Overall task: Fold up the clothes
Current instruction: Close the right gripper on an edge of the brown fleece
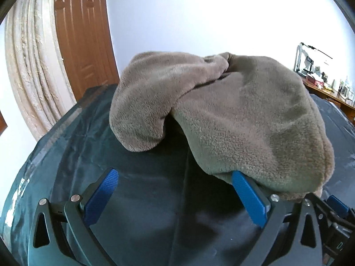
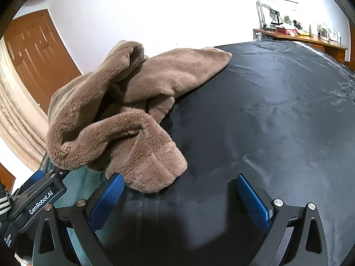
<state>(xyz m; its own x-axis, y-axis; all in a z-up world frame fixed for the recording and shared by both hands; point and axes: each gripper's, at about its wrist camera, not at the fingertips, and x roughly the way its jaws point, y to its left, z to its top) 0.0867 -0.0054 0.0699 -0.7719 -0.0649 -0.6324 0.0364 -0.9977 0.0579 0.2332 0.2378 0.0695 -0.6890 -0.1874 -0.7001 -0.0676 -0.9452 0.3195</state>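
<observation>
Left claw [image 1: 175, 192] nearest in its view, jaws wide, empty; brown fleece garment [image 1: 221, 115] bunched on the dark sheet [image 1: 144, 188], its hem draped over the right finger. Right view: right claw [image 2: 179, 197] wide too, cuff just beside its left pad. Suggest pinching hem corners, then spreading flat before folding.

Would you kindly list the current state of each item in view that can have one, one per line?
Brown fleece garment: crumpled in a heap, unfolded, lying on the dark sheet.
Dark sheet: spread over the surface, lightly wrinkled.
Left hand-held gripper: open, garment edge draped over one finger.
Right hand-held gripper: open, holding nothing.
Wooden door: shut.
</observation>
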